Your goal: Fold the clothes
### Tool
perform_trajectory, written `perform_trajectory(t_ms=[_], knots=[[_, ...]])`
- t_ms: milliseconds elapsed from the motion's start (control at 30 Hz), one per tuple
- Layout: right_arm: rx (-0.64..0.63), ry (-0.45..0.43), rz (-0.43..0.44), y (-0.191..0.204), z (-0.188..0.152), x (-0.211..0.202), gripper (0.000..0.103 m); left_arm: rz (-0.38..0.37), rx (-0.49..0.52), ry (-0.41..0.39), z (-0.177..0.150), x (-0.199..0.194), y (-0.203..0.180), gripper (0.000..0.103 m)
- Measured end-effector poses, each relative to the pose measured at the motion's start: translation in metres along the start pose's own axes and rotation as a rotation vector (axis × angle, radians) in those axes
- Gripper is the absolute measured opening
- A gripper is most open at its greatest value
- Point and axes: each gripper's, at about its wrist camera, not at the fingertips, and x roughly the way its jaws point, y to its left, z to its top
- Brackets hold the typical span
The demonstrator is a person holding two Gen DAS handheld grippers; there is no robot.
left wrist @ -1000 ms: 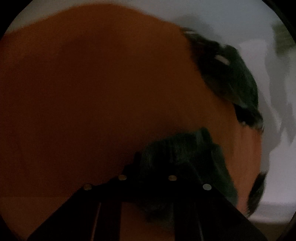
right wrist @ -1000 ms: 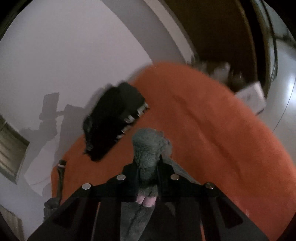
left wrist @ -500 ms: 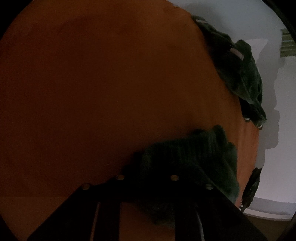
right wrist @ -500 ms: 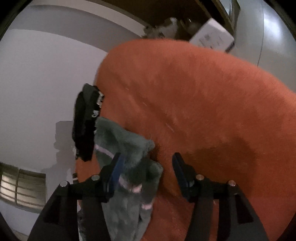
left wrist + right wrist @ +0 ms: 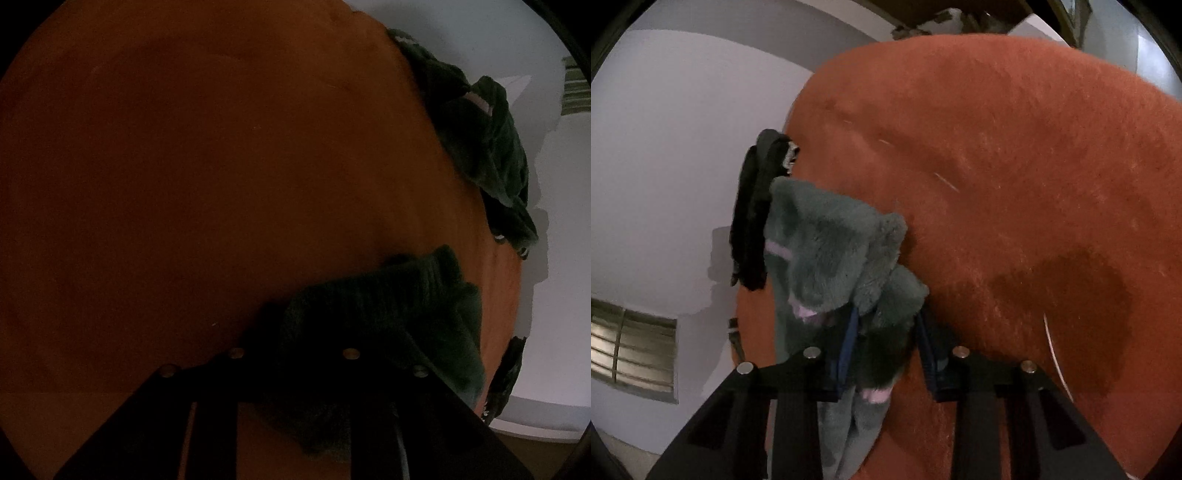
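Observation:
A fuzzy grey-green sock with pink stripes (image 5: 827, 251) lies bunched on the orange blanket (image 5: 1015, 166) near its left edge. My right gripper (image 5: 886, 332) is open, its blue-padded fingers either side of the sock's lower fold. A black garment (image 5: 753, 221) lies just beyond, at the blanket's edge. In the dark left wrist view a dark green fuzzy sock (image 5: 388, 302) sits at my left gripper (image 5: 295, 354); the fingertips are lost in shadow. Another dark garment (image 5: 480, 140) lies at the blanket's (image 5: 184, 184) far right edge.
A pale floor (image 5: 683, 129) borders the blanket on the left, with a slatted vent (image 5: 631, 343) low in the right wrist view. A white box and clutter (image 5: 945, 18) sit past the blanket's far end.
My right gripper opened and let go of the grey-green sock, which now lies on the blanket between the fingers. The left view shifted slightly; its sock stays at the gripper.

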Motion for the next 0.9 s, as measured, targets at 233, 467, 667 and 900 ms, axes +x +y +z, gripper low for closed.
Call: perform_trajectory(t_ms=[233, 467, 667, 900], knots=[[-0.181, -0.171, -0.002, 0.041, -0.007, -0.050, 0.011, 0.005, 0.001, -0.004, -0.020, -0.003, 0.000, 0.023], [-0.041, -0.110, -0.011, -0.005, 0.009, -0.035, 0.010, 0.012, -0.035, 0.021, -0.019, 0.003, -0.014, 0.024], [-0.182, -0.113, 0.002, 0.018, 0.017, -0.045, 0.010, 0.021, -0.023, 0.018, -0.020, 0.002, -0.021, 0.025], [-0.095, -0.042, 0.015, -0.030, 0.032, -0.014, 0.010, 0.020, -0.023, 0.022, -0.021, -0.002, -0.025, 0.026]])
